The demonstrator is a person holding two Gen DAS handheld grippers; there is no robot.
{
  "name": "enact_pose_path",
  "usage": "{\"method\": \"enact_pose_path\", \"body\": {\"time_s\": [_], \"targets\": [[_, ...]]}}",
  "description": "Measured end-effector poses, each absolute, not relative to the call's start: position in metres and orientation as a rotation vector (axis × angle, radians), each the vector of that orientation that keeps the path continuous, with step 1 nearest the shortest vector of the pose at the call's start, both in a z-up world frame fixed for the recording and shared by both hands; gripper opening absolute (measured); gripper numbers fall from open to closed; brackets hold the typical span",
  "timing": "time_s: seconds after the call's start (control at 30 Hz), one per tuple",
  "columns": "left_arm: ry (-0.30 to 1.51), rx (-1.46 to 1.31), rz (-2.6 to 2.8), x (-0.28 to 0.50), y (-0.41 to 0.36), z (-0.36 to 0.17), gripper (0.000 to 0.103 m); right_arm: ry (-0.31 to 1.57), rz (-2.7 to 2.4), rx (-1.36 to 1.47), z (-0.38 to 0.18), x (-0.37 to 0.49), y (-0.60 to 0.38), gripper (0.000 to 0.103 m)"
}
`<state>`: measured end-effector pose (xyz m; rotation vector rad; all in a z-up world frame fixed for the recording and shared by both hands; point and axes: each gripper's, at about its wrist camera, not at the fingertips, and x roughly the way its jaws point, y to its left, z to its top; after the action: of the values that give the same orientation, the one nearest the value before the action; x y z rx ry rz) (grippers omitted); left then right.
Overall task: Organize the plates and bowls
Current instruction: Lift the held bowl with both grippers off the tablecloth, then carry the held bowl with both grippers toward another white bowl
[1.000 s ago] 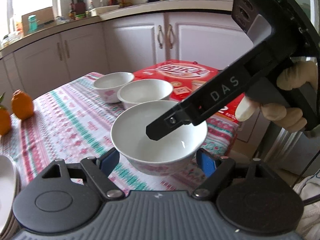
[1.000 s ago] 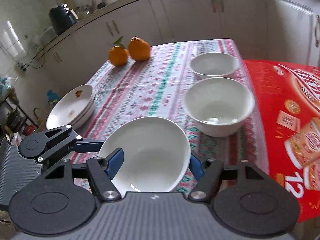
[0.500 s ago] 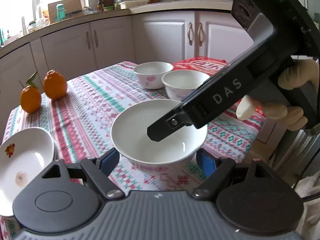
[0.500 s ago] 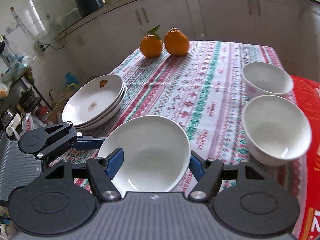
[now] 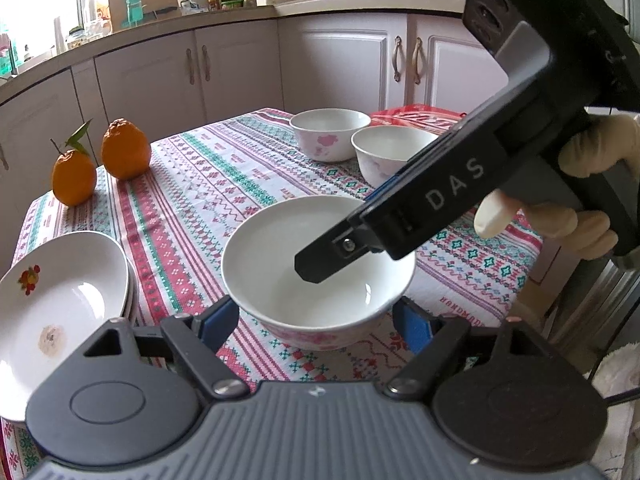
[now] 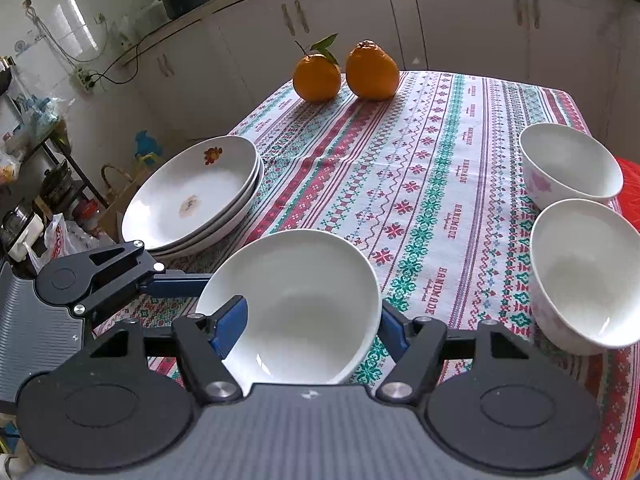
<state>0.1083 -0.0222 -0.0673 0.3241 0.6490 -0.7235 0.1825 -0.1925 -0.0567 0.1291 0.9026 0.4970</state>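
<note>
- The left gripper (image 5: 316,318) and the right gripper (image 6: 310,330) both clasp one white porcelain bowl with pink flowers on its wall (image 5: 318,268); it is at bottom centre of each wrist view, above the striped patterned tablecloth (image 5: 208,196).
- In the left wrist view the right gripper's black body marked "DAS" (image 5: 452,192) crosses from upper right, and one finger tip sits inside the bowl, covering part of its far rim.
- A gloved hand (image 5: 576,184) holds that body at the right edge.
- Two more white bowls (image 6: 572,164) (image 6: 586,276) stand close together at right of the right wrist view; the nearer one is partly cut by the frame edge.
- A stack of shallow white plates with a fruit print (image 6: 192,200) lies at centre left, well apart from the bowls.
- Two oranges, one with a leaf (image 6: 346,70), sit at the far edge of the cloth.
- A red printed box (image 5: 416,116) is mostly hidden behind the bowls.
- The held bowl's near rim is hidden behind each gripper's body.
</note>
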Motion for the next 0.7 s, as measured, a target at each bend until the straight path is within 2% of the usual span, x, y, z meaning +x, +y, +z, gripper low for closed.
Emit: {"method": "enact_pose_path", "body": {"time_s": [0.47,0.57,0.6,0.7], "targets": [[0.654,0.327,-0.727,0.1116,-0.0223,-0.0703,0.083,0.914,0.496,0.140,-0.0608,0.1869,-0.1932,0.076],[0.655,0.321,-0.742,0.1110,-0.0224,-0.0705,0.092,0.913,0.510,0.158,-0.0610,0.1852,-0.1932,0.083],[0.650,0.317,-0.744,0.1107,-0.0224,-0.0699,0.099,0.909,0.516,0.162,-0.0611,0.1847,-0.1931,0.089],[0.635,0.316,-0.750,0.1082,-0.0226,-0.0671,0.100,0.886,0.504,0.152,-0.0596,0.1819,-0.1937,0.100]]}}
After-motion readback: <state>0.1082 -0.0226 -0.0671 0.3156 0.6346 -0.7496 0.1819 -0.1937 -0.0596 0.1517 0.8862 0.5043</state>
